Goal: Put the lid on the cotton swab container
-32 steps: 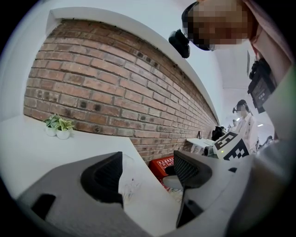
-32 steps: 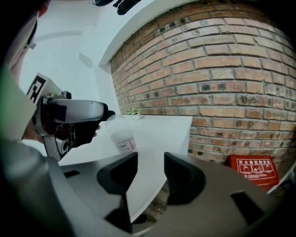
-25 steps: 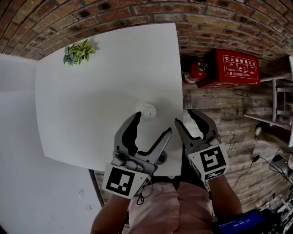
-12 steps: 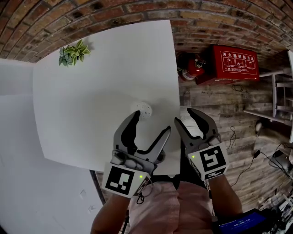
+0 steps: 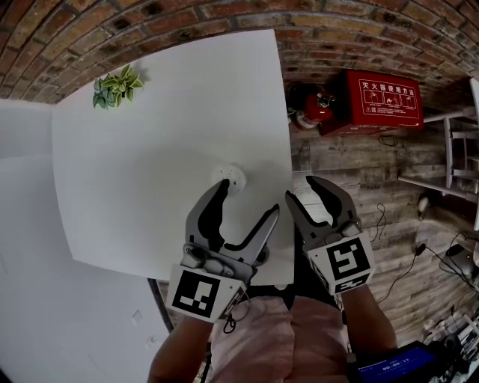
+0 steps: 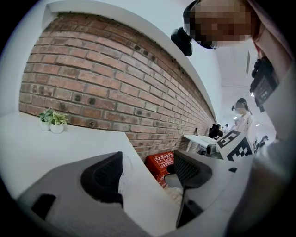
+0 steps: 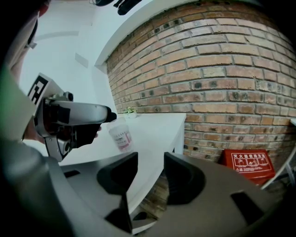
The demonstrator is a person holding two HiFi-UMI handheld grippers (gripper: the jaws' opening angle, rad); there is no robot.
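Container [image 7: 121,135]: translucent cylindrical plastic

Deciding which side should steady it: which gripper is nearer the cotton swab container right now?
Left. The left gripper has one of its fingers right beside the cotton swab container; the right gripper hangs off to its right, at the table edge.

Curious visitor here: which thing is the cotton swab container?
Start at the white square table by the brick wall. Toward its right edge stands a small round translucent container with a pink label; its only neighbour is a leafy potted plant.
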